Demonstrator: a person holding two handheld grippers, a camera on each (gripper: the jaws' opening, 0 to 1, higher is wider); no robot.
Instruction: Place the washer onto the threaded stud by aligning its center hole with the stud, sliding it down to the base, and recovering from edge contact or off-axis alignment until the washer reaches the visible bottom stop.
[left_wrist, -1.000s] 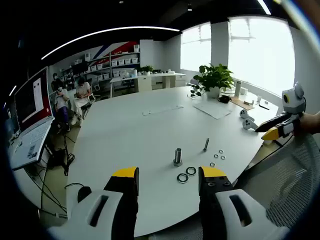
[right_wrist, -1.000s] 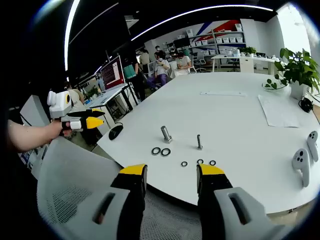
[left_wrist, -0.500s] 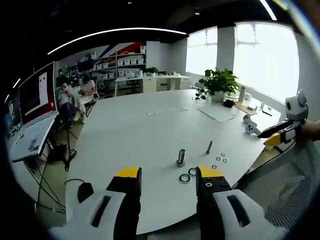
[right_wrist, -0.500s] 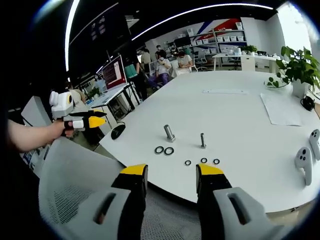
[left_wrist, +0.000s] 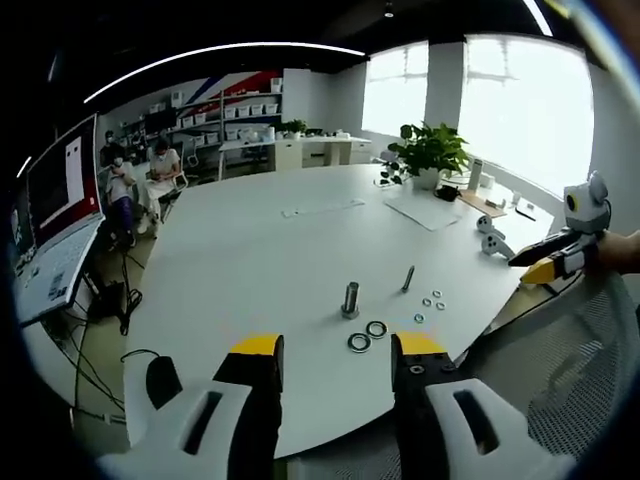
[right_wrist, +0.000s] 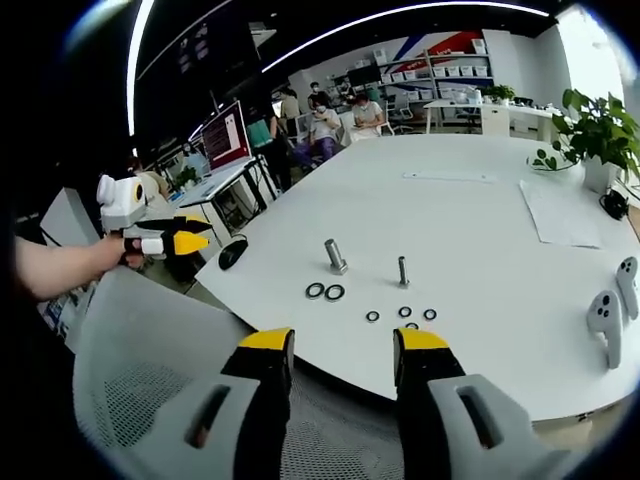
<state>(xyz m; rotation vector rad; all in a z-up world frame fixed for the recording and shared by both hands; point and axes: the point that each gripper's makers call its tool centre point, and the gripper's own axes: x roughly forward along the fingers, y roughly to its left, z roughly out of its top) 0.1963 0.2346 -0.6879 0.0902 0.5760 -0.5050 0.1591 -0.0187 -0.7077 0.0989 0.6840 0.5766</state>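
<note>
Both tongs (left_wrist: 333, 350) (right_wrist: 333, 345) spread, off the table edge (right_wrist: 300, 345), well short of washers (right_wrist: 325, 291).

Each claw (left_wrist: 335, 372) (right_wrist: 340, 368): white slotted body, black jaws, yellow tips; bare forearm, seemingly sleeveless.

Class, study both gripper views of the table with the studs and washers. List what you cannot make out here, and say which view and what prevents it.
- Thread on the large stud and the thin stud: too small in the right gripper view.
- Hole size of the three small washers: too small in either view.
- Whether the two large washers touch: too small in the left gripper view.
- Text on the monitor: too blurred in the left gripper view.
</note>
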